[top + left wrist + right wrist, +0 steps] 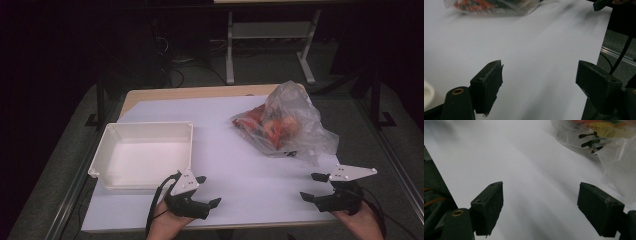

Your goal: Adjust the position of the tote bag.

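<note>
A clear plastic bag [287, 122] holding red and orange items lies at the right back of the white sheet [235, 165]. It appears again as the bag [491, 6] in the left gripper view and as the bag [604, 140] in the right gripper view. An empty white tray [145, 152] rests on the left. My left gripper [208, 190] hovers near the front edge, just right of the tray's near corner, jaws open with nothing between them. My right gripper [314, 187] is at the front right, below the bag, also open and empty.
The sheet covers a wooden table [200, 92] whose far edge shows behind it. Beyond stands a white table frame [270, 40] on a dark floor. Cables [155, 205] trail from both grippers toward the front edge.
</note>
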`<state>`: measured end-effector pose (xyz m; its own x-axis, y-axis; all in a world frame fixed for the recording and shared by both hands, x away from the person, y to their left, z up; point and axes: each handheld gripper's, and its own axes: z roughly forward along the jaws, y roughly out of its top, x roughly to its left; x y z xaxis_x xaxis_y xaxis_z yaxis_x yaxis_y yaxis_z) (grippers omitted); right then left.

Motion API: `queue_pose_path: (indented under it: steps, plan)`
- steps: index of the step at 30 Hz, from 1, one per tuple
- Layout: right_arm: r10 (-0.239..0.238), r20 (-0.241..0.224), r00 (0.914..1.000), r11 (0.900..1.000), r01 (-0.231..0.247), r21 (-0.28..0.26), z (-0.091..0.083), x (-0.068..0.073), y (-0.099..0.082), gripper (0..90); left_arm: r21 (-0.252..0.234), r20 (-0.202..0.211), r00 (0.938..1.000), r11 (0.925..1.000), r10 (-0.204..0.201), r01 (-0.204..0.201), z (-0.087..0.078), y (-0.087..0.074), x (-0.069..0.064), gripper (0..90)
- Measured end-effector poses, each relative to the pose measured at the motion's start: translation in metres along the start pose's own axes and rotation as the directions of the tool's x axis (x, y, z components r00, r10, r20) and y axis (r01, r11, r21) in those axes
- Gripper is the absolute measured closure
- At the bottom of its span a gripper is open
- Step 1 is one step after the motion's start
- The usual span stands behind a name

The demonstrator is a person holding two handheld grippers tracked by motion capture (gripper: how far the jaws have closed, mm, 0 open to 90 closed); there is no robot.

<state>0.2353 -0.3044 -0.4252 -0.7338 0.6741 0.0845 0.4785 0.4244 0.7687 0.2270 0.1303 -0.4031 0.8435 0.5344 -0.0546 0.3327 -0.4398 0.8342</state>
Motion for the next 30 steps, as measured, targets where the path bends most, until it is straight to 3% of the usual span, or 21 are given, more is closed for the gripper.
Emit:
queue_pose_path:
  steps: [2,4,12,18,21,30]
  plan:
    - [-0.001,0.001,1.0,1.0,0.001,0.006,-0.001,0.0,0.0,20.3,0.0,0.004,0.9999,0.9999,0.01,-0.01,0.001,0.005,-0.001,21.4]
    - [-0.001,0.003,1.0,1.0,0.001,-0.003,-0.003,-0.001,0.0,20.3,0.001,0.018,0.9985,0.9986,0.053,-0.053,0.007,0.023,-0.004,21.4]
    - [0.009,0.006,0.9999,0.9997,-0.009,-0.021,-0.009,-0.006,0.0,20.4,0.001,0.06,0.9944,0.9962,0.087,-0.087,0.03,0.061,-0.006,23.4]
    - [0.019,0.009,0.9998,0.9994,-0.018,-0.028,-0.013,-0.008,-0.001,20.6,-0.009,0.086,0.9932,0.9969,0.078,-0.078,0.055,0.085,0.0,25.2]
    - [0.019,0.008,0.9998,0.9992,-0.019,-0.036,-0.014,-0.01,0.001,20.7,-0.002,0.112,0.9908,0.9972,0.075,-0.075,0.077,0.101,0.001,26.8]
    - [0.019,0.017,0.9997,0.9987,-0.019,-0.047,-0.018,-0.012,0.0,20.7,0.03,0.131,0.986,0.9937,0.103,-0.108,0.125,0.129,-0.003,30.4]
